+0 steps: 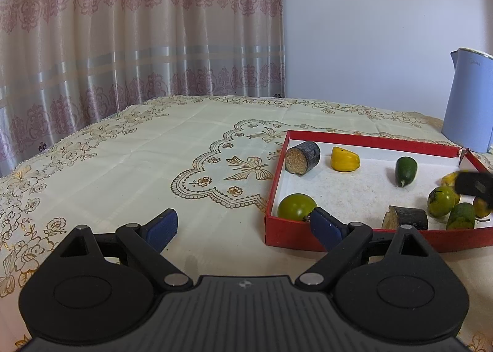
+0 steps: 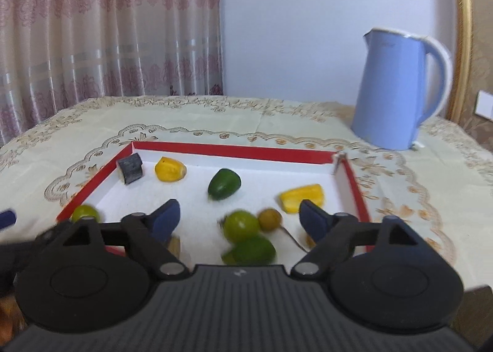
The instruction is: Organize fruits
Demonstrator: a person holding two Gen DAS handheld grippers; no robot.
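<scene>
A shallow red cardboard tray with a white floor (image 2: 234, 151) sits on a table covered by a cream cloth printed with gold flowers (image 1: 129, 148), and every position here is given relative to that tray. Inside it lie the fruits: a dark cylindrical cane piece (image 2: 130, 169) in the far left corner, a yellow chunk (image 2: 170, 169) just beside it, a dark green oval fruit (image 2: 223, 184) near the middle, a second yellow chunk (image 2: 303, 198) towards the right wall, a round green fruit (image 1: 296, 205) in the near left corner, and a close cluster by the near wall made of a round green fruit (image 2: 241, 225), a small brownish fruit with a thin stem (image 2: 269, 219) and a larger green piece (image 2: 251, 250), all blurred. The right gripper (image 2: 237, 216) hovers over the near wall with its blue-padded jaws spread wide and nothing between them; the cluster lies just below. The left gripper (image 1: 243, 225) waits outside the tray's left wall, jaws also wide apart and empty, one pad close to the near left corner. A pale blue plastic kettle (image 2: 397, 90) stands beyond the far right corner. The risk, as I judge it, is that the round fruits roll if nudged, since they touch or nearly touch, and a gripper dipping low could catch the tray wall and drag the whole tray.
</scene>
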